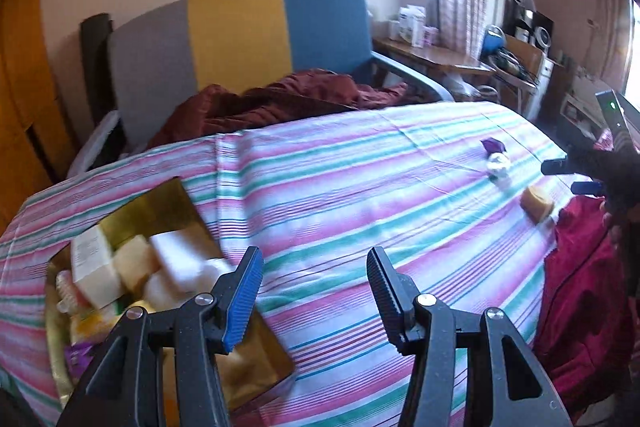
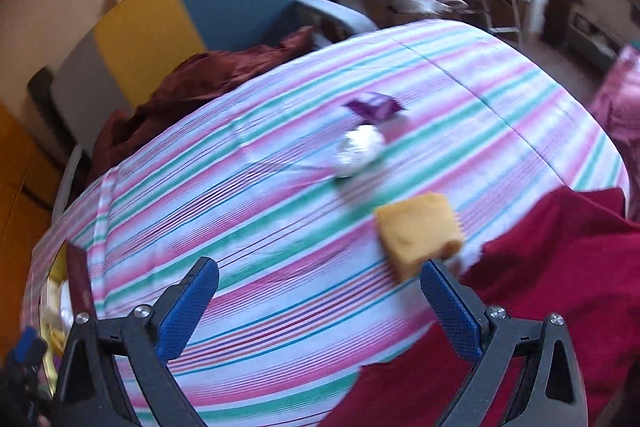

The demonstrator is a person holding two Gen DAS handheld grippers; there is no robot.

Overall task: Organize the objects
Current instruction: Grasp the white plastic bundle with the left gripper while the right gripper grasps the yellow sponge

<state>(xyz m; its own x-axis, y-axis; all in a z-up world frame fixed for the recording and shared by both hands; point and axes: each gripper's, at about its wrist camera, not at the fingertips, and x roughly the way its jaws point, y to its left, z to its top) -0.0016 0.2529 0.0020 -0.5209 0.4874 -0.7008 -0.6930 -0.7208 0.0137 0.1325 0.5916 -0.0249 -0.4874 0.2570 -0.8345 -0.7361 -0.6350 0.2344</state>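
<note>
While both views blur with motion, the left claw (image 1: pixel 316 291) fills the bottom centre of its frame with its blue-padded jaws standing apart and nothing between them, above the pink, green and white striped cloth (image 1: pixel 340 195) that covers the counter. At the lower left of that frame sits a shiny gold rectangular box (image 1: pixel 176 199), touching the cloth and packed with pale blocks, among them a white sponge-like block (image 1: pixel 180 259) and a cream carton with printed text (image 1: pixel 94 263); the left finger of the claw overlaps the box's near edge in the picture. Toward the right of the same frame, well apart from the box, lie a small purple wrapped sweet (image 1: pixel 493 145), a crumpled silver foil ball (image 1: pixel 498 165) just below it, and a yellow-orange sponge block (image 1: pixel 537 205) near the cloth's right edge, beside a dark red garment (image 1: pixel 580 267). The right claw (image 1: pixel 576 175) shows at the right edge there, near the sponge. In the right wrist view the right claw (image 2: pixel 320 301) stands wide at the bottom with nothing gripped; the yellow-orange sponge block (image 2: pixel 418 233) lies just above its right finger, whether touching I cannot tell. The foil ball (image 2: pixel 358 151) and purple sweet (image 2: pixel 374 109) sit higher, mid-frame. A grey, yellow and blue striped chair (image 1: pixel 240 43) with a maroon cloth (image 1: pixel 280 99) heaped on it stands behind the counter.
</note>
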